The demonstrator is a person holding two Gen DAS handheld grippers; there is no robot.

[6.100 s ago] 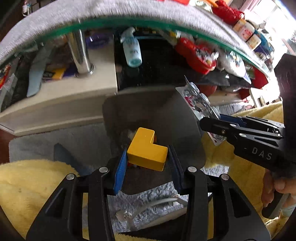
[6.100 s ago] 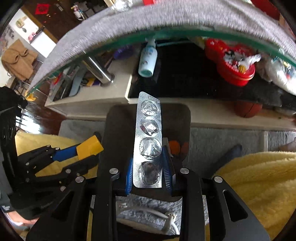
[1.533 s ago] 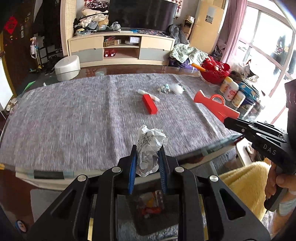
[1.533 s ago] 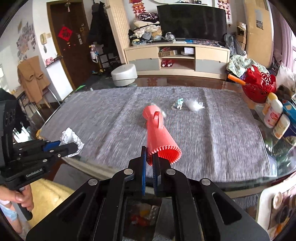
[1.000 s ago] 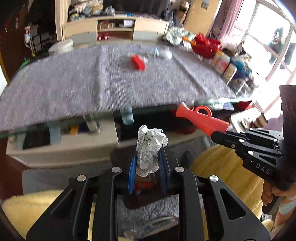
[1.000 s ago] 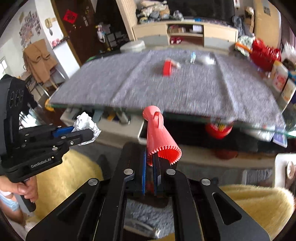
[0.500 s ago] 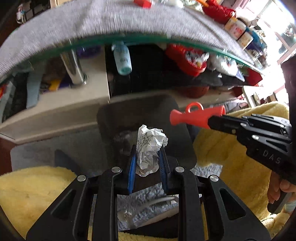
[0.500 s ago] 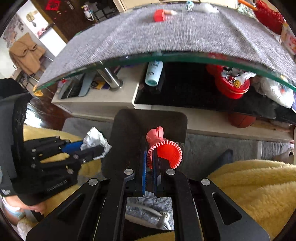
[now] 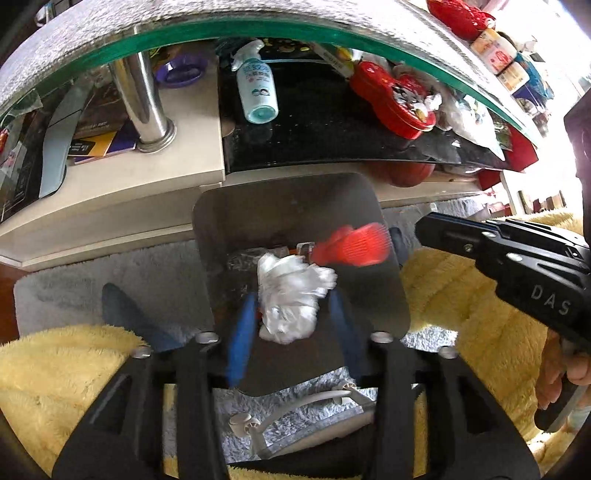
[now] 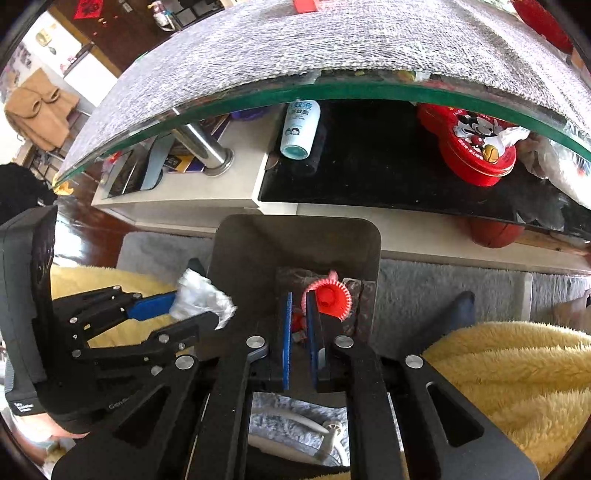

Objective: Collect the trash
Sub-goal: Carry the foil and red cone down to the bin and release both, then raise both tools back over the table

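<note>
A crumpled paper ball (image 9: 291,295) is seen between the blue fingers (image 9: 240,343) of the left gripper (image 9: 291,325), directly above the dark bin (image 9: 295,206). The fingers are opening, with gaps visible on both sides of the ball, so it is no longer pressed; the ball is blurred. In the right wrist view the same ball (image 10: 201,297) is seen at the bin's left rim (image 10: 221,266), at the tips of the left gripper (image 10: 184,310).

A red ribbed cone (image 10: 328,297) is seen inside the bin, just off the tip of the right gripper (image 10: 299,332). Its fingers (image 10: 286,339) are opening by a narrow slit, and the cone is no longer held between them. In the left wrist view the cone (image 9: 351,245) is blurred above the bin's right side, just left of the right gripper's black body (image 9: 517,266), whose handle is held by a hand (image 9: 557,384) at the right edge. Other scraps can be made out at the bottom of the bin, too small to tell apart.

The bin is set on a grey rug (image 9: 92,273), in front of a low shelf (image 9: 122,184) under a glass-edged surface (image 9: 221,29) covered with grey cloth. On the shelf behind the bin a spray bottle (image 9: 256,88) is lying, and a red tin (image 9: 395,99) is to its right. Yellow fleece (image 9: 55,369) is seen on both sides of the bin, and a white cable (image 9: 295,406) is lying on the rug nearest the camera.
</note>
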